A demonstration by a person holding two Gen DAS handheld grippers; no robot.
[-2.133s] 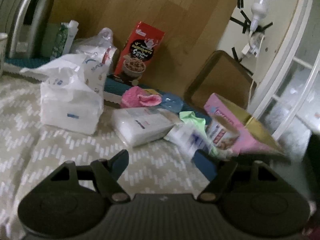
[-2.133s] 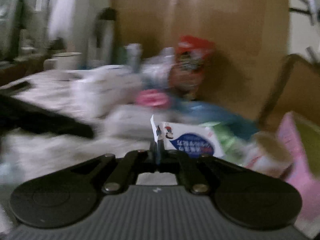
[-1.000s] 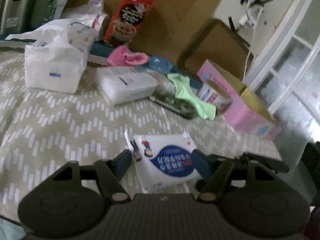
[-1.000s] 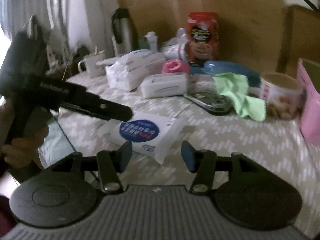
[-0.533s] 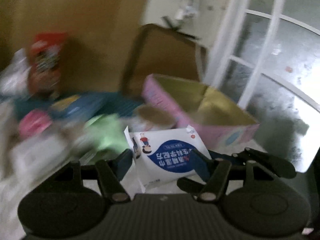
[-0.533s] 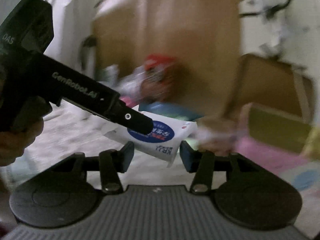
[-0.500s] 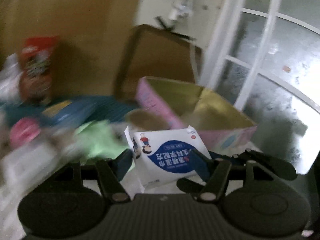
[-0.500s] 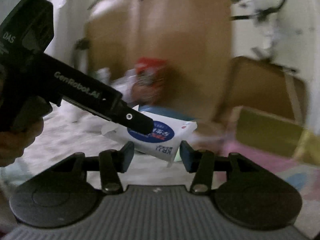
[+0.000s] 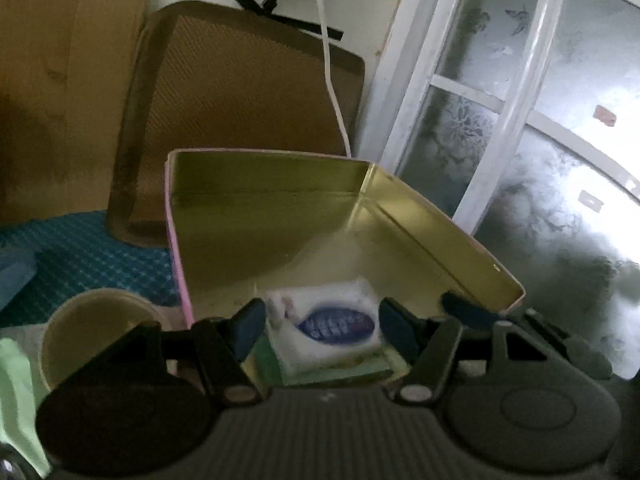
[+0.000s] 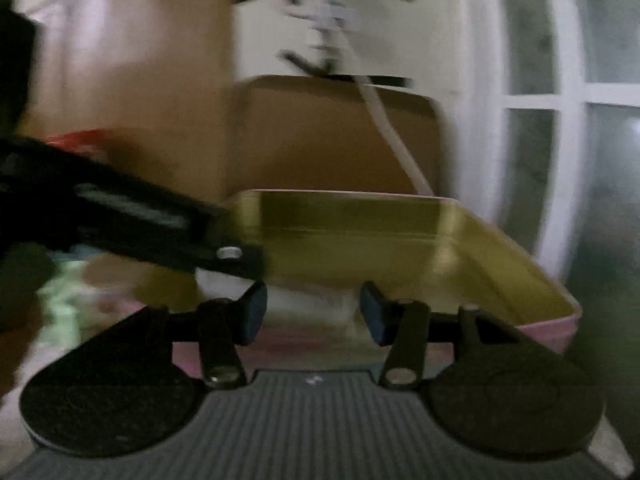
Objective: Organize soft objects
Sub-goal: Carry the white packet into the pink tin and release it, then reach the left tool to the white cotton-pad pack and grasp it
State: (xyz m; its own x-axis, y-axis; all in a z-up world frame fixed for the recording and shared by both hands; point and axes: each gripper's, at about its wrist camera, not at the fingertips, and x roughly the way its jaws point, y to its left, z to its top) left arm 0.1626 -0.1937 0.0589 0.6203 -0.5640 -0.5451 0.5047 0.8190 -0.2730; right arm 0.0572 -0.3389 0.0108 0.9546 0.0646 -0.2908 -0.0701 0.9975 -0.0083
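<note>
A white tissue pack with a blue oval label (image 9: 326, 326) lies inside the open pink box with a gold inside (image 9: 280, 216), on top of something green. My left gripper (image 9: 320, 330) hangs over the box's near end, its jaws open on either side of the pack and apart from it. My right gripper (image 10: 312, 312) is open and empty at the box's near edge (image 10: 400, 232). The left gripper's black arm (image 10: 132, 224) crosses the right wrist view. The right wrist view is blurred.
A round paper tub (image 9: 96, 332) stands left of the box, with a green cloth (image 9: 16, 396) beside it. A brown board (image 9: 240, 112) leans behind the box. A white cable (image 9: 332, 80) hangs down. A frosted glass door (image 9: 540, 140) is on the right.
My left gripper carried the tissue pack from the table over to the pink box, opened and let it drop inside. My right gripper followed alongside, open.
</note>
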